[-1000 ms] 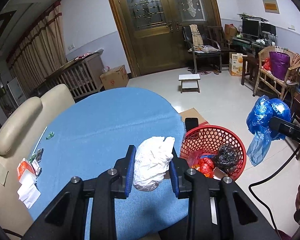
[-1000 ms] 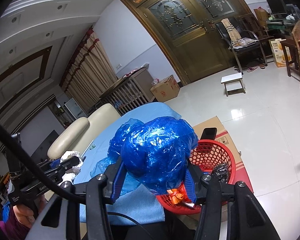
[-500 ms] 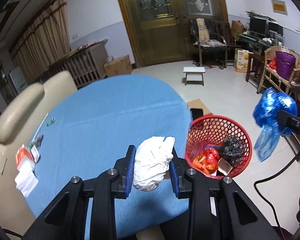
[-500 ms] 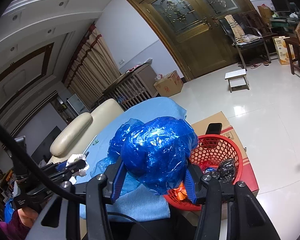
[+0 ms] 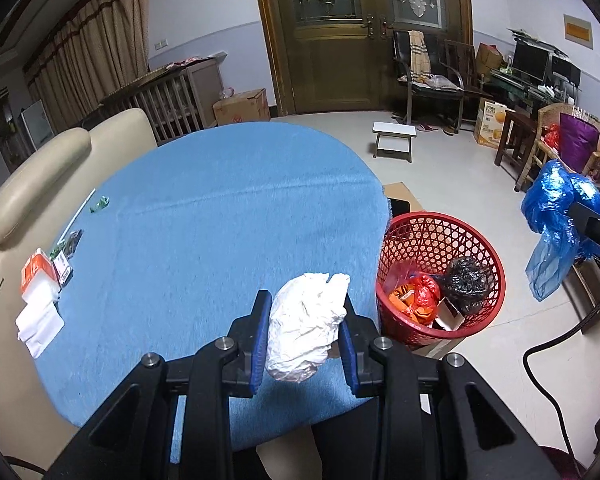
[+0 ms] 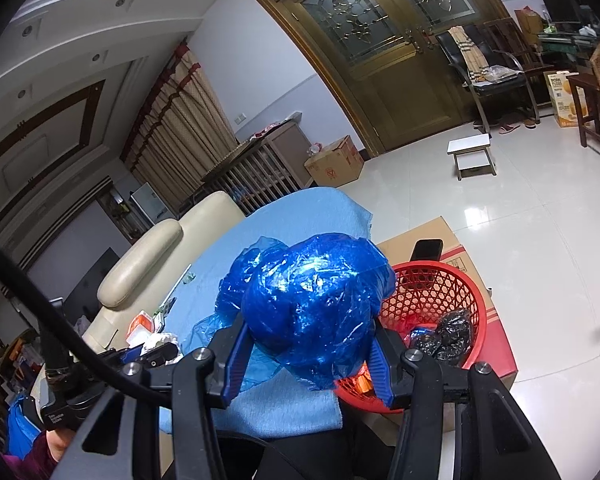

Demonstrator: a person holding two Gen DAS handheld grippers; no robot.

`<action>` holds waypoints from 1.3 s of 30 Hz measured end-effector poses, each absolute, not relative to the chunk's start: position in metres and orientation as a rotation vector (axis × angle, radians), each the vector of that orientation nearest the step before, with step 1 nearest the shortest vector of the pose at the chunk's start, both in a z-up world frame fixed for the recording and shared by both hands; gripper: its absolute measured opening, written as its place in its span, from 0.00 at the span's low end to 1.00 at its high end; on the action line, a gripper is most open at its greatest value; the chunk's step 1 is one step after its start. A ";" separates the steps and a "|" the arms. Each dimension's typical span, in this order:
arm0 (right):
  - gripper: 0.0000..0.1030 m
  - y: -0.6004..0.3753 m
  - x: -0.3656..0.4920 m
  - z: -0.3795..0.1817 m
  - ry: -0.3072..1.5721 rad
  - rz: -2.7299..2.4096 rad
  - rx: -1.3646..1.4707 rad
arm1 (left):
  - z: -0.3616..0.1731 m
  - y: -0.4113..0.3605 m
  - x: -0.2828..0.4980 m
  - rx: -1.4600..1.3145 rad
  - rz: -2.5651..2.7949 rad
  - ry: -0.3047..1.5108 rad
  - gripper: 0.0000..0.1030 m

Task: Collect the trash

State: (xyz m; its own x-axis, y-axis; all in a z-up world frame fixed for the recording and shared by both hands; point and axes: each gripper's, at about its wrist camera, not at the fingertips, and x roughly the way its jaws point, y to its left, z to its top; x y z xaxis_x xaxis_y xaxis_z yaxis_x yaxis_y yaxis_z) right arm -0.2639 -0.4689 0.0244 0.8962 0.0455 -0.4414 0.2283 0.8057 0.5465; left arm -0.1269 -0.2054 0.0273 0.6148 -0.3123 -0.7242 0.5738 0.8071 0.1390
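- Pinching a crumpled white wad (image 5: 306, 326) of wrinkled paper or plastic, the left gripper (image 5: 305, 338) holds it above the near edge of the fuzzy blue tablecloth (image 5: 220, 220).
- Right gripper (image 6: 308, 354) is clamped on a glossy, crinkled blue bag (image 6: 312, 300), bunched into a ball, beside the bin.
- Red lattice plastic bin (image 5: 440, 276), round, sits on flat cardboard (image 6: 452, 240); black and orange trash lies inside.

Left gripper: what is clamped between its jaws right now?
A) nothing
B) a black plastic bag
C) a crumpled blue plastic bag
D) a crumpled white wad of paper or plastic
D: in the left wrist view the left gripper is shut on a crumpled white wad, held over the blue table cover beside the red basket.
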 end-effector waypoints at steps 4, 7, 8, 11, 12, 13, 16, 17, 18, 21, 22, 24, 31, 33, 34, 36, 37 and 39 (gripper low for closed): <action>0.52 -0.466 -0.269 0.025 0.433 -0.091 0.628 | 0.030 -0.204 -0.129 0.387 -0.514 0.745 0.32; 0.52 -0.465 -0.274 0.024 0.426 -0.080 0.633 | 0.031 -0.206 -0.135 0.392 -0.512 0.739 0.32; 0.52 -0.464 -0.276 0.024 0.424 -0.077 0.634 | 0.032 -0.207 -0.138 0.395 -0.513 0.737 0.32; 0.52 -0.464 -0.284 0.025 0.410 -0.065 0.633 | 0.033 -0.211 -0.146 0.404 -0.518 0.727 0.32; 0.52 -0.464 -0.286 0.026 0.406 -0.061 0.633 | 0.033 -0.211 -0.148 0.407 -0.520 0.724 0.32; 0.52 -0.464 -0.288 0.027 0.402 -0.057 0.632 | 0.033 -0.211 -0.151 0.409 -0.519 0.723 0.32; 0.52 -0.462 -0.294 0.031 0.391 -0.043 0.626 | 0.033 -0.210 -0.153 0.401 -0.519 0.736 0.32; 0.52 -0.461 -0.295 0.032 0.390 -0.039 0.623 | 0.033 -0.209 -0.154 0.399 -0.517 0.737 0.32; 0.52 -0.460 -0.296 0.033 0.389 -0.036 0.620 | 0.033 -0.209 -0.155 0.398 -0.514 0.737 0.32; 0.52 -0.456 -0.299 0.034 0.390 -0.030 0.603 | 0.033 -0.207 -0.157 0.395 -0.509 0.740 0.32; 0.52 -0.455 -0.300 0.034 0.391 -0.031 0.596 | 0.033 -0.207 -0.157 0.398 -0.508 0.740 0.32; 0.52 -0.453 -0.301 0.034 0.393 -0.033 0.585 | 0.032 -0.207 -0.155 0.397 -0.505 0.743 0.31; 0.52 -0.458 -0.305 0.032 0.388 -0.037 0.591 | 0.028 -0.208 -0.156 0.407 -0.494 0.751 0.32; 0.52 -0.457 -0.304 0.032 0.386 -0.033 0.600 | 0.028 -0.204 -0.157 0.411 -0.488 0.749 0.32; 0.52 -0.456 -0.303 0.031 0.385 -0.029 0.608 | 0.028 -0.202 -0.156 0.410 -0.483 0.749 0.32; 0.52 -0.454 -0.301 0.029 0.389 -0.022 0.615 | 0.028 -0.197 -0.155 0.401 -0.474 0.751 0.32; 0.52 -0.453 -0.300 0.029 0.392 -0.018 0.613 | 0.028 -0.195 -0.153 0.398 -0.471 0.751 0.32; 0.52 -0.451 -0.296 0.030 0.398 -0.015 0.601 | 0.029 -0.190 -0.149 0.388 -0.460 0.757 0.32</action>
